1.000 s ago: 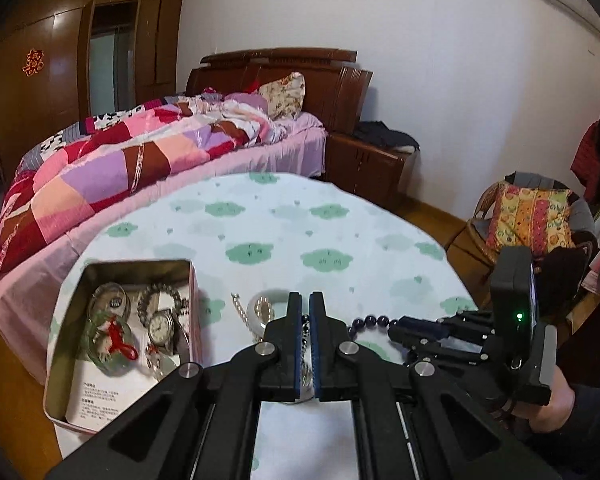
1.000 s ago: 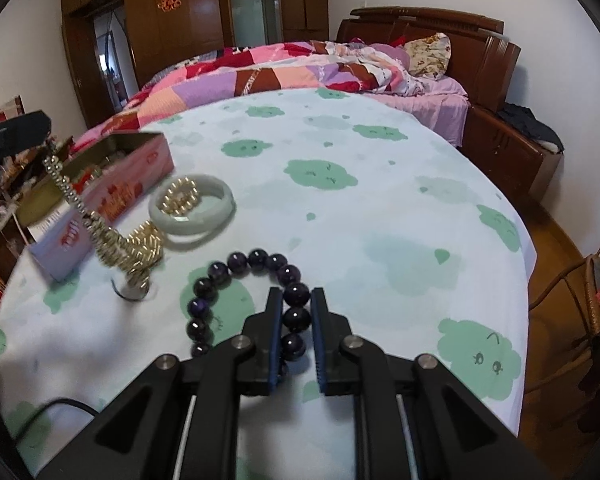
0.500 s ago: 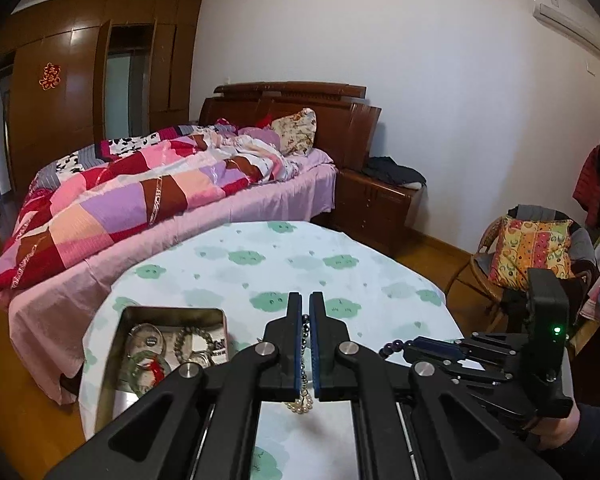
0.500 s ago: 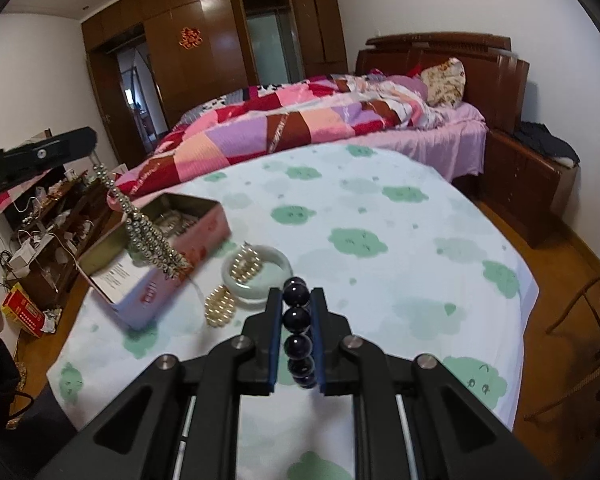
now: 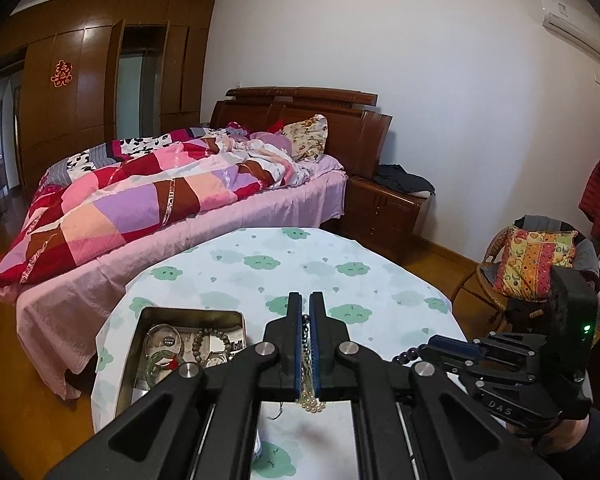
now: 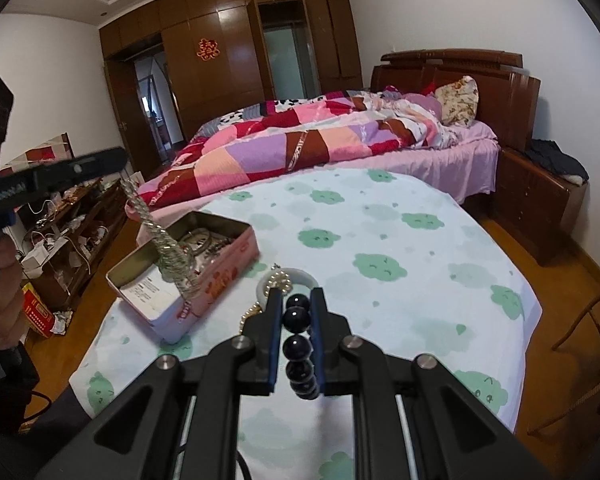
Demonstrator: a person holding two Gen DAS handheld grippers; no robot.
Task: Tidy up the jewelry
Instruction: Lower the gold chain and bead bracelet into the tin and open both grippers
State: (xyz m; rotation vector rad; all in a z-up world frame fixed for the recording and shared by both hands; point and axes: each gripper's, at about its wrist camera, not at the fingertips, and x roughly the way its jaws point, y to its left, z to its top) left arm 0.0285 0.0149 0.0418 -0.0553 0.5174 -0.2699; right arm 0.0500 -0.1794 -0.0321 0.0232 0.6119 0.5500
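The left gripper (image 5: 306, 300) is clenched on a pearl necklace (image 5: 310, 396) that hangs above the cloud-print tablecloth (image 6: 400, 240). The right gripper (image 6: 296, 300) grasps a dark purple bead bracelet (image 6: 298, 346). The open pink tin (image 6: 220, 276) holds 1 watch (image 5: 216, 358) and bangles; a jade bangle (image 6: 300, 274) lies just beside it.

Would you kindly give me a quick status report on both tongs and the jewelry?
Left tongs shut on pearl necklace, dangling over the tin. Right tongs shut on dark bead bracelet. Nothing in the way.
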